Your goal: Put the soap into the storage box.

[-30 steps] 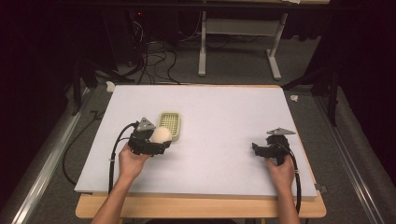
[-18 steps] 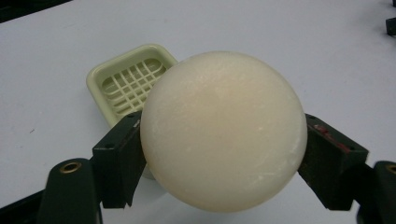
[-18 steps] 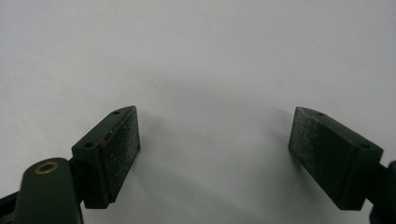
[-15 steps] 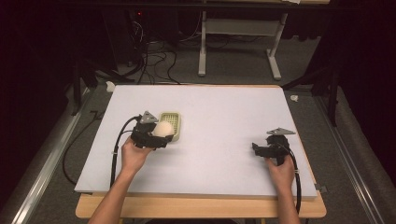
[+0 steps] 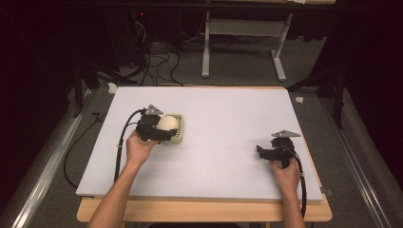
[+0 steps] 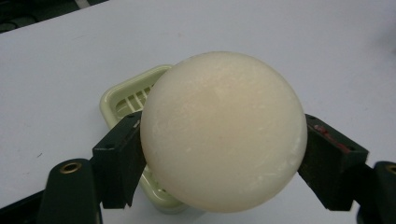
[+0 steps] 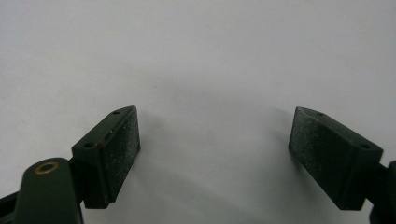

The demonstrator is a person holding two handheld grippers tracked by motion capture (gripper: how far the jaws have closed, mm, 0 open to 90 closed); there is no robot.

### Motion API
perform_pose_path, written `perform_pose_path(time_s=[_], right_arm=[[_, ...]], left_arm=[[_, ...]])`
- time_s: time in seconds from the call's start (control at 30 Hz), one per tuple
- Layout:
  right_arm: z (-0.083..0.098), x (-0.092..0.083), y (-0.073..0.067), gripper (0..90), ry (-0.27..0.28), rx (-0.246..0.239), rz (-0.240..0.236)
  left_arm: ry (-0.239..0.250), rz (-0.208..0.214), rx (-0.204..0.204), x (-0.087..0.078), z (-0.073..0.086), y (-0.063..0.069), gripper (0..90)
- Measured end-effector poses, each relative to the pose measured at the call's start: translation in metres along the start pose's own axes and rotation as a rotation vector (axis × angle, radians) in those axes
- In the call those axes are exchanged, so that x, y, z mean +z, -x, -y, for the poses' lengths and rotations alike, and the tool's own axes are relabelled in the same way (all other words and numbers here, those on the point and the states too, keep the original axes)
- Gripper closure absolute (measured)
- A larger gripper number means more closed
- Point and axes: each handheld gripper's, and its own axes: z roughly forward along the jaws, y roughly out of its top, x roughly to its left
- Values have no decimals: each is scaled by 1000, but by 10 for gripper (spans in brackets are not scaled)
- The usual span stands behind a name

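Note:
A round cream-white soap bar (image 6: 223,133) is clamped between the two black jaws of my left gripper (image 5: 164,130), which is shut on it. The bar (image 5: 167,123) hangs over a pale green slatted soap dish (image 5: 177,128) on the left part of the white table; whether it touches the dish I cannot tell. Behind and below the bar, the dish (image 6: 130,95) peeks out in the left gripper view. My right gripper (image 5: 262,151) rests low at the table's right side, open, with nothing but bare table between its pads (image 7: 119,151).
The white tabletop (image 5: 228,118) stretches wide between the two hands. Its wooden front edge (image 5: 204,211) lies near the person. Beyond the far edge are cables (image 5: 152,52) and a metal stand's legs (image 5: 242,38) on a dark floor.
My left gripper has carried the soap bar forward and slightly right, from beside the dish to over it. The right hand and gripper have stayed put.

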Motion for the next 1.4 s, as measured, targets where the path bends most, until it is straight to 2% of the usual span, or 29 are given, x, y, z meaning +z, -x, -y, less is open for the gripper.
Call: perform_pose_path(time_s=[0.17,0.57,0.67,0.87,1.23,1.4], right_arm=[[0,0,0,168,0,0,0],[0,0,0,168,0,0,-2],[0,0,0,168,0,1,-2],[0,0,0,168,0,0,-2],[0,0,0,168,0,0,-2],[0,0,0,168,0,0,-2]], left_arm=[[-20,-38,24,9,-4,-1,244],[-65,-54,0,34,-3,-11,244],[-72,-62,-21,40,-1,-16,244],[-95,-81,-21,47,2,-20,244],[-108,-75,-33,56,4,-22,243],[-118,-90,-18,57,4,-21,243]])
